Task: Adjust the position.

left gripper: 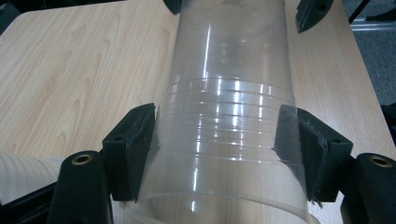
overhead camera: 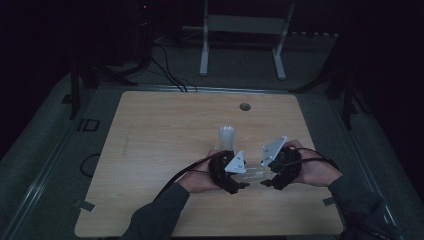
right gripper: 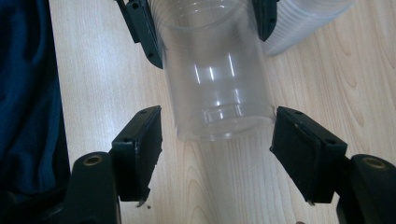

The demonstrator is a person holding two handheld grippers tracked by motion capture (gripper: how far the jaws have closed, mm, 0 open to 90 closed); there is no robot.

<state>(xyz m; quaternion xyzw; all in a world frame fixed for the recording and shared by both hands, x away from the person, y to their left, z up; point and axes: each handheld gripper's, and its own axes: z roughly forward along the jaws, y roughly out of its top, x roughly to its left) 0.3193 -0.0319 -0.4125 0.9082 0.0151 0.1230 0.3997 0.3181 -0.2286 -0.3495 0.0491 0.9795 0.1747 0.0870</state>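
Observation:
A clear plastic cup (overhead camera: 255,172) is held on its side just above the wooden table (overhead camera: 165,130), between my two grippers. My left gripper (left gripper: 217,140) is shut on the cup (left gripper: 224,116) near its ribbed rim end, and both pads press its wall. My right gripper (right gripper: 217,140) stands open around the cup's base end (right gripper: 217,88), with a gap showing at the left jaw. In the high view the left gripper (overhead camera: 242,184) and the right gripper (overhead camera: 267,182) face each other near the table's front.
A stack of clear cups (overhead camera: 227,137) lies on the table just behind the hands, and shows too as the cup stack (right gripper: 308,18) in the right gripper view. A round hole (overhead camera: 244,106) sits near the table's far edge. A dark sleeve (right gripper: 28,93) borders the right gripper view.

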